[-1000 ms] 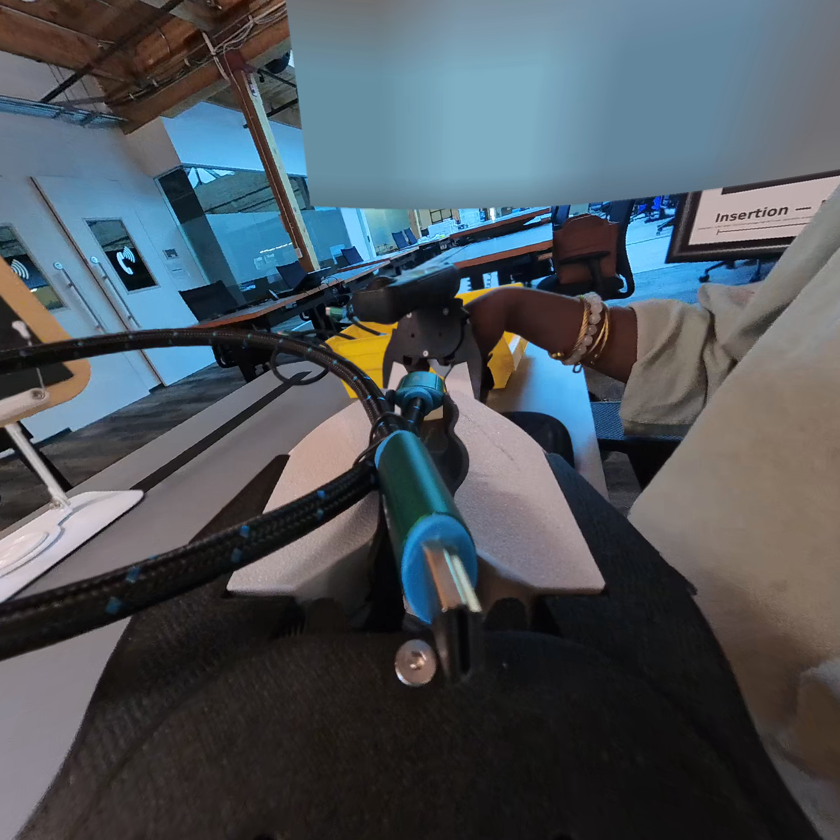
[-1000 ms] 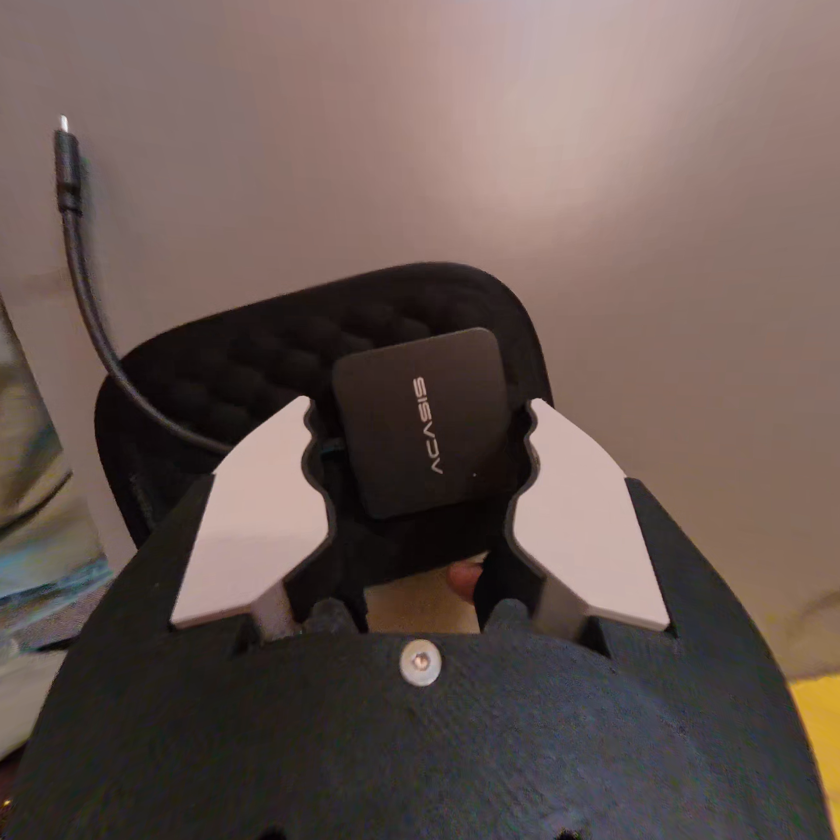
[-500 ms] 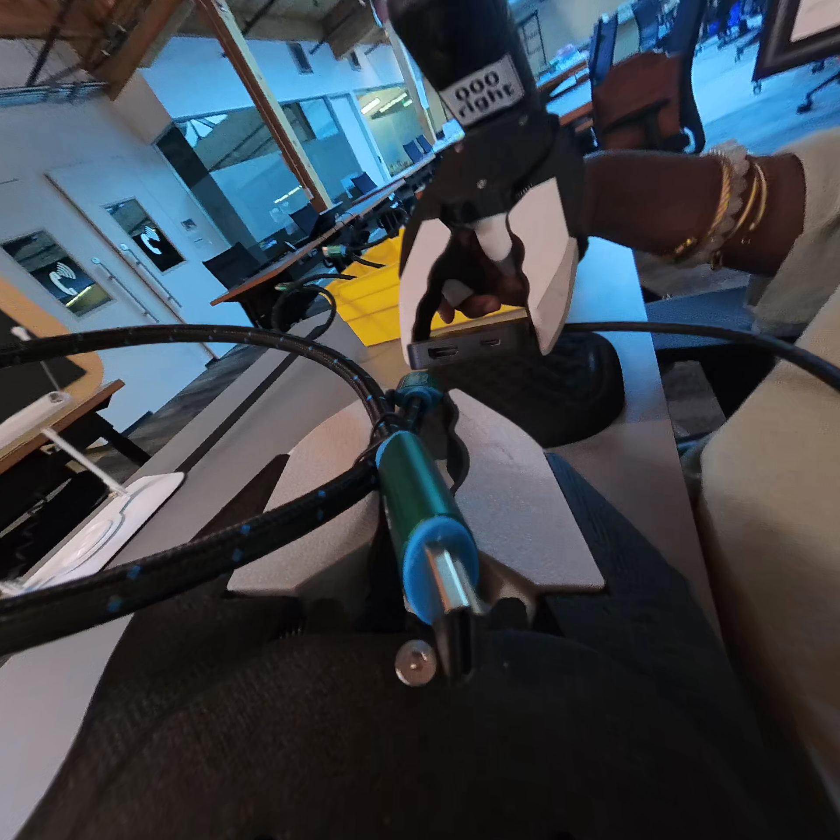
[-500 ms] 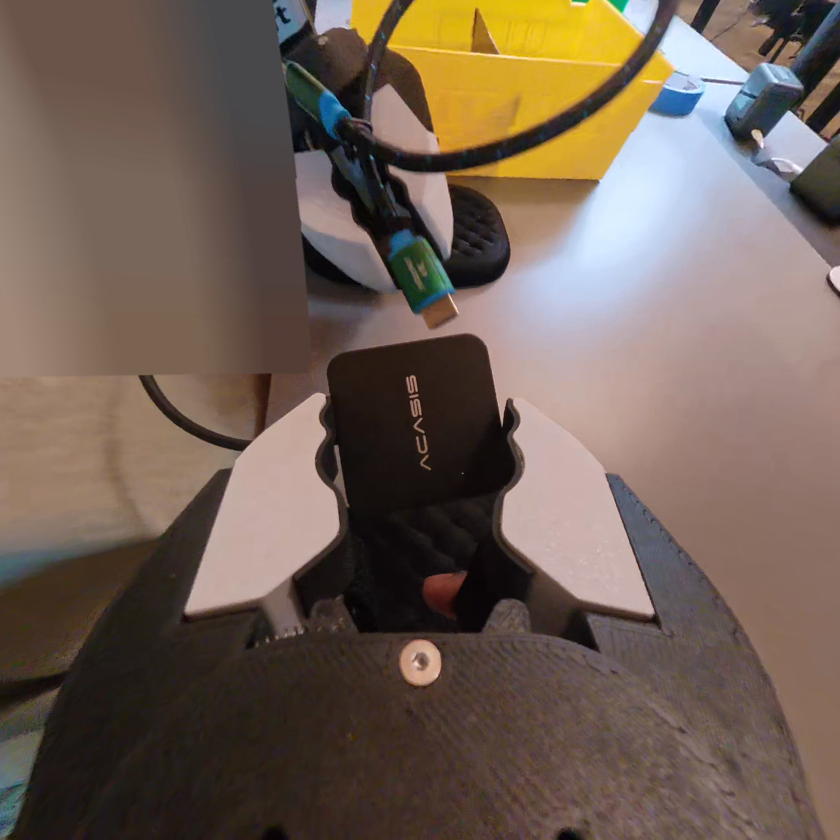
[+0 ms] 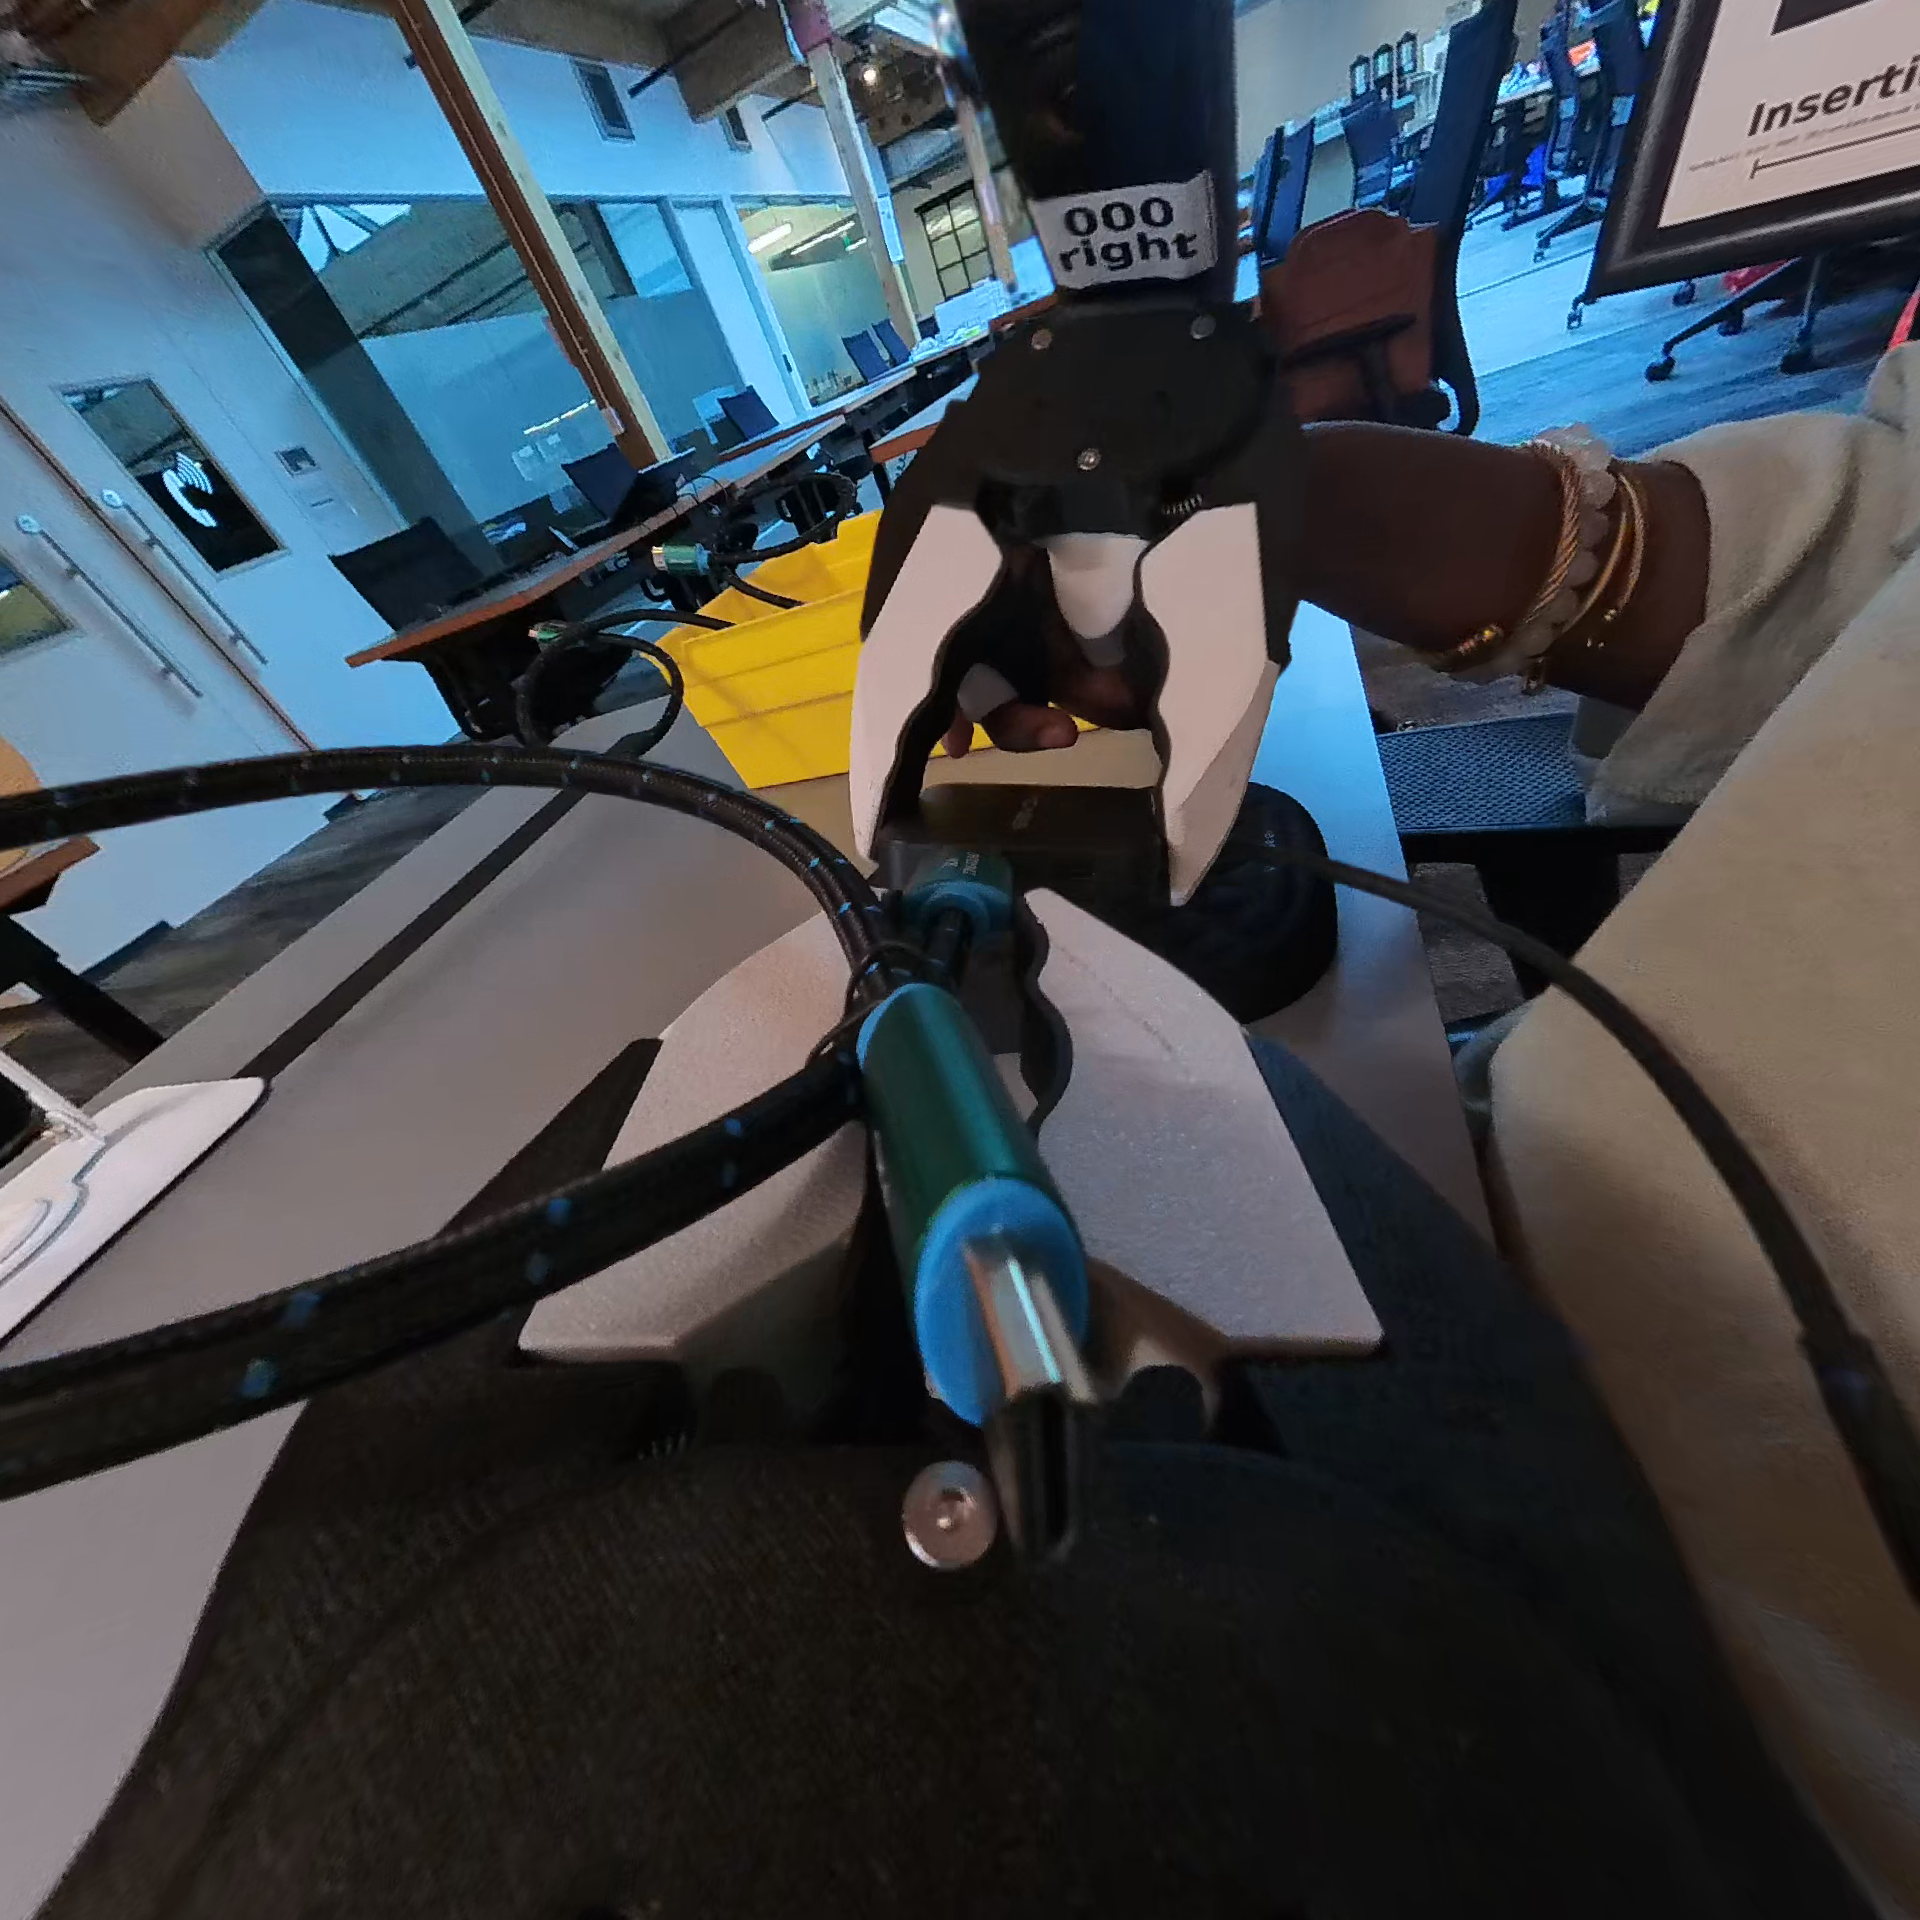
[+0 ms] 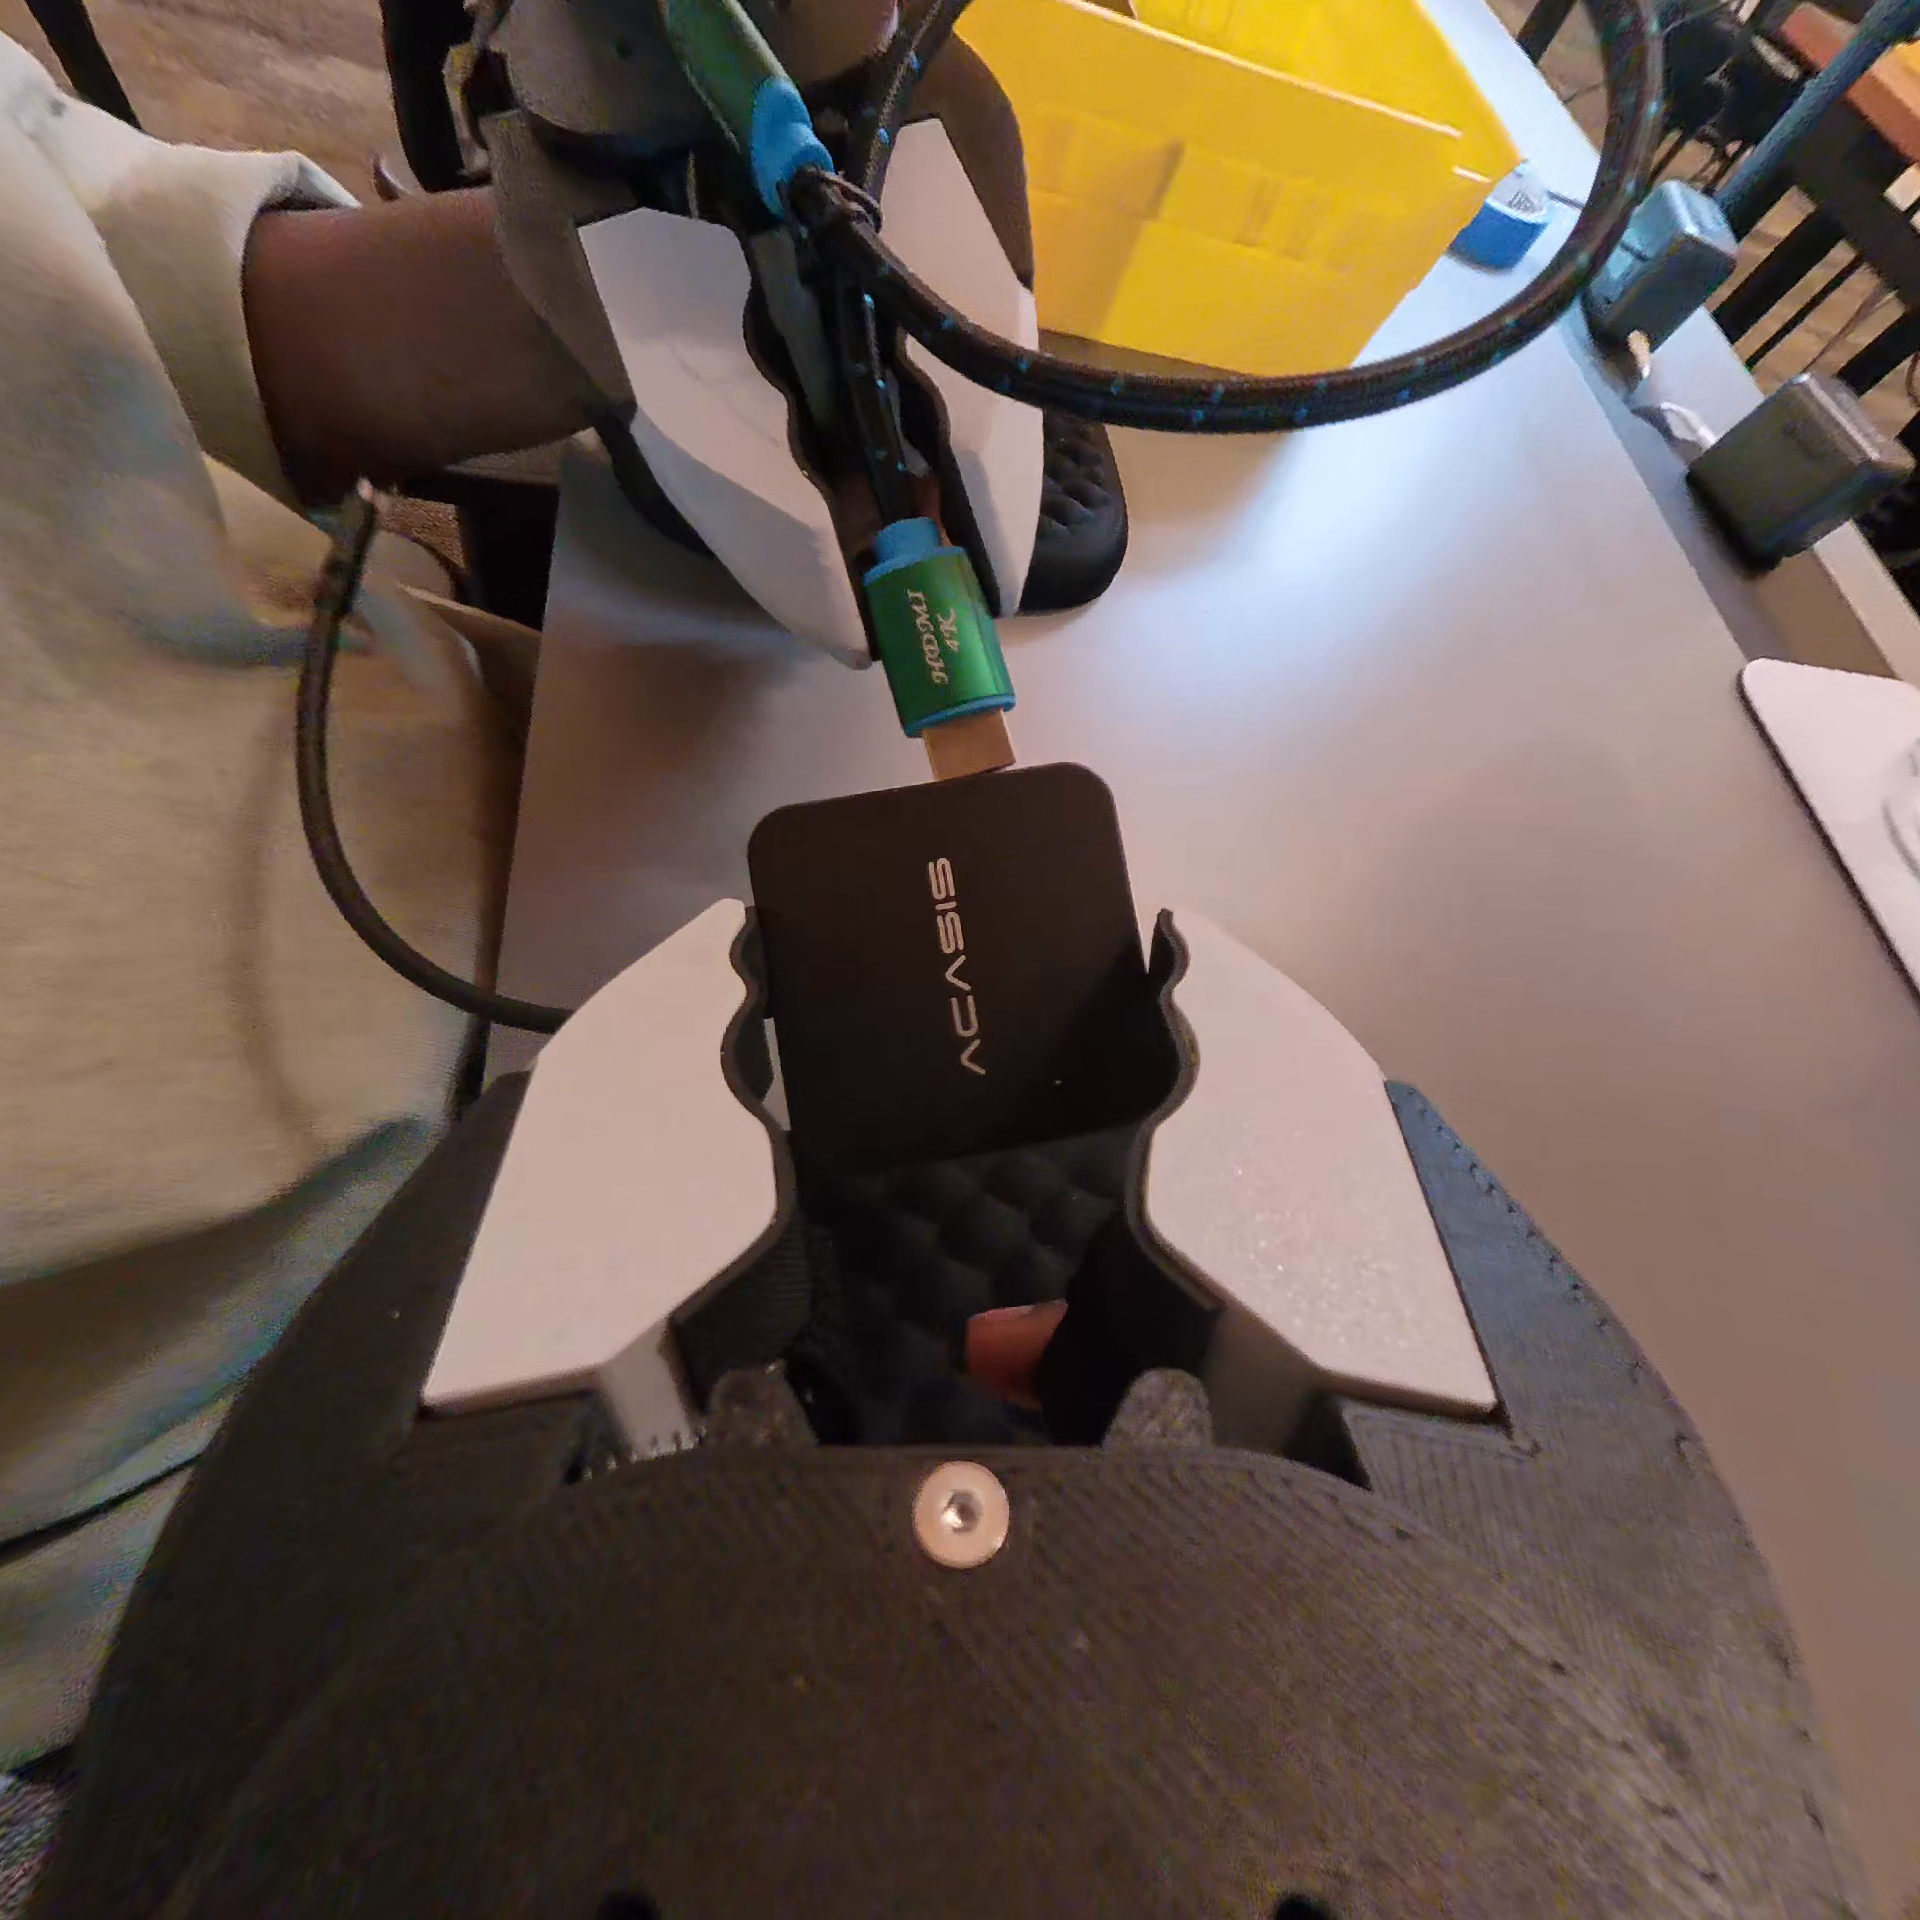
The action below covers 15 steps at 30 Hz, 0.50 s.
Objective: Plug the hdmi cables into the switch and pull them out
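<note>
My right gripper (image 6: 951, 920) is shut on the black square switch (image 6: 956, 997) and holds it above the table. My left gripper (image 6: 930, 623) faces it, shut on the braided HDMI cable (image 6: 1247, 395) just behind its green plug (image 6: 940, 665). The plug's metal tip (image 6: 971, 750) meets the switch's far edge; how deep it sits is hidden. In the left wrist view the green plug (image 5: 956, 883) presses against the switch (image 5: 1039, 821), which is held in the right gripper (image 5: 1029, 857). The cable's other green plug (image 5: 956, 1164) lies back along my left gripper (image 5: 977, 914).
A yellow bin (image 6: 1247, 208) stands behind the left gripper. A black padded rest (image 6: 1081, 509) lies on the grey table (image 6: 1403, 727). Small grey devices (image 6: 1797, 478) and a white pad (image 6: 1849, 769) are at the right. The switch's thin black cable (image 6: 322, 779) hangs by the person's sleeve. My right fingertips sit around 5 cm from my left ones.
The right gripper lifted the switch off the black rest and turned it toward the left gripper. The two closed in, and the plug tip now touches the switch's edge.
</note>
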Available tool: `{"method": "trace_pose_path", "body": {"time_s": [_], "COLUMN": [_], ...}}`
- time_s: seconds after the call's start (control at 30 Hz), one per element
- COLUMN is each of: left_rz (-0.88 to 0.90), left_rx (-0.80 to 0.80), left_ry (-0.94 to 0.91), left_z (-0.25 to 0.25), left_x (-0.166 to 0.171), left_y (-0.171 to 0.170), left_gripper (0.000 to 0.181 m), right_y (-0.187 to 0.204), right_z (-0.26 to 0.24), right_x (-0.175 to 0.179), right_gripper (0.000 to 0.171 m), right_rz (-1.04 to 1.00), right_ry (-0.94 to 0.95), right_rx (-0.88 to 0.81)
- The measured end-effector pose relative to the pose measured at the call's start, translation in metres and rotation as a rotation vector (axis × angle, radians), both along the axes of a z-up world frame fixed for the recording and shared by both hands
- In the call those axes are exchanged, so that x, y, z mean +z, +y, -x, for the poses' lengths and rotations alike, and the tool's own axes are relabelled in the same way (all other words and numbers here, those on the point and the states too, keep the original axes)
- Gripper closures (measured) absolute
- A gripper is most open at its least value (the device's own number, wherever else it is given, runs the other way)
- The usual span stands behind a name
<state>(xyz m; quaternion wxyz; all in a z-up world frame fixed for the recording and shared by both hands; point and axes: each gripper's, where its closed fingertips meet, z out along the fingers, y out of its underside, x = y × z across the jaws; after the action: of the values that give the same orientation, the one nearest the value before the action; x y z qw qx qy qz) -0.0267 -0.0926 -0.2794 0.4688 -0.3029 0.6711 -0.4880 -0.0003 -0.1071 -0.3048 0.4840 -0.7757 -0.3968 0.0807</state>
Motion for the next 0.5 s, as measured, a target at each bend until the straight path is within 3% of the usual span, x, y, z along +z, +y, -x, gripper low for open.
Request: {"method": "trace_pose_path", "body": {"time_s": [0.5], "left_rz": [0.047], "left_rx": [-0.048], "left_ry": [-0.028], "left_z": [0.003], "left_x": [0.007], "left_y": [-0.008], "left_gripper": [0.16], "right_y": [-0.009], "right_z": [0.014], "right_x": [0.022], "right_gripper": [0.104], "right_rz": [-0.198], "right_ry": [-0.017], "right_rx": [0.082]}}
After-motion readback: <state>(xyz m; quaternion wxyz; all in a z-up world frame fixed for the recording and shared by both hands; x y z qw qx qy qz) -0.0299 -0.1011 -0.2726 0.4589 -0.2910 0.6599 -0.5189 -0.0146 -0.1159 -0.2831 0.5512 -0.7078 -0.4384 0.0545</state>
